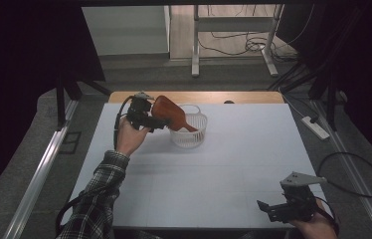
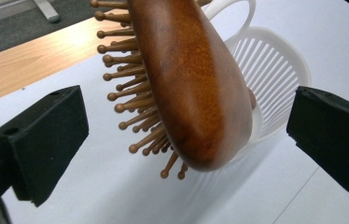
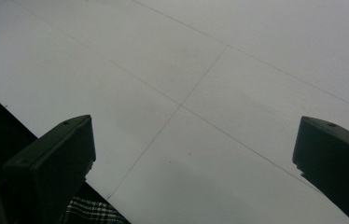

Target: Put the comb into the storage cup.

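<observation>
Left hand-held gripper up at about 11 o'clock on the white surface, held by a hand with a plaid sleeve. Jaws spread wide apart, not pressing on anything. Wooden hairbrush sits between them: in the left gripper view the brush head fills the gap, with clear space to each black pad, bristles pointing toward the left pad, smooth brown back toward the right pad. In the high view the brush is tilted, head up beside the gripper, handle end dipping into the white slatted basket. Cannot tell if the brush rests on the basket rim or on its inside. Basket is just at 3 o'clock of the left gripper, upright on the surface, loop handle at its far side.

Right hand-held gripper at about 5 o'clock, near the front edge of the surface, well apart from basket and brush. Its jaws are also apart, nothing between them; the right gripper view has bare white surface past both pads, plus a bit of plaid cloth at the bottom edge. Grey three-cornered plate on top of it.
</observation>
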A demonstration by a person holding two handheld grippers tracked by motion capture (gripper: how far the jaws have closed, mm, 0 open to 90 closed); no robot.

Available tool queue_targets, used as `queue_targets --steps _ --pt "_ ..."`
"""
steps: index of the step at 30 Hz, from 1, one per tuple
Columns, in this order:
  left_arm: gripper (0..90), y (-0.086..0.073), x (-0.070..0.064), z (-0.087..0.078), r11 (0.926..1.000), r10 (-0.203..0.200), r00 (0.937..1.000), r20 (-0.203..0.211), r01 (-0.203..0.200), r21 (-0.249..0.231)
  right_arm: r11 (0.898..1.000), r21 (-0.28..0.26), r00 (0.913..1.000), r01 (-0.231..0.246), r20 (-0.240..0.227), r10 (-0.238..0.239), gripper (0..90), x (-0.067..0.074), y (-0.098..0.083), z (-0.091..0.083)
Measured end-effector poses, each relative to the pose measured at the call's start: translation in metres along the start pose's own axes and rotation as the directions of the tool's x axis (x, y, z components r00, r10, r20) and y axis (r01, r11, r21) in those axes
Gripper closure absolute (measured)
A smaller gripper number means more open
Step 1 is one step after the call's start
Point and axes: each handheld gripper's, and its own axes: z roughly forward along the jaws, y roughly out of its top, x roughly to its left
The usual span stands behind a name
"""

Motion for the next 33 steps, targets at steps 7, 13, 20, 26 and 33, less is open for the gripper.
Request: queue_targets --steps 7,13,20,26,33 --pt "0.0 -0.003 0.0 -0.003 0.9999 0.006 1.0 0.001 -0.006 -0.012 1.0 0.0 1.0 0.0 0.001 0.0 0.0 0.0 0.0 0.0" --pt "0.0 -0.005 -0.001 -0.005 0.9998 0.011 0.9999 0.003 -0.011 -0.018 1.0 0.0 1.0 0.001 0.003 -0.001 0.0 0.0 0.0 0.0" --pt "0.0 -0.007 -0.003 -0.009 0.9993 0.025 0.9996 0.014 -0.025 -0.028 1.0 0.004 1.0 0.005 0.003 -0.005 0.0 0.001 0.0 0.0" --pt "0.0 -0.009 -0.003 -0.012 0.999 0.038 0.9992 0.01 -0.038 -0.026 1.0 0.004 1.0 0.005 0.004 -0.005 0.0 0.001 0.0 0.0" --pt "0.0 -0.015 0.0 -0.019 0.9976 0.041 0.9983 0.04 -0.039 -0.058 1.0 0.006 1.0 0.006 0.005 -0.006 0.0 0.001 0.0 0.0"
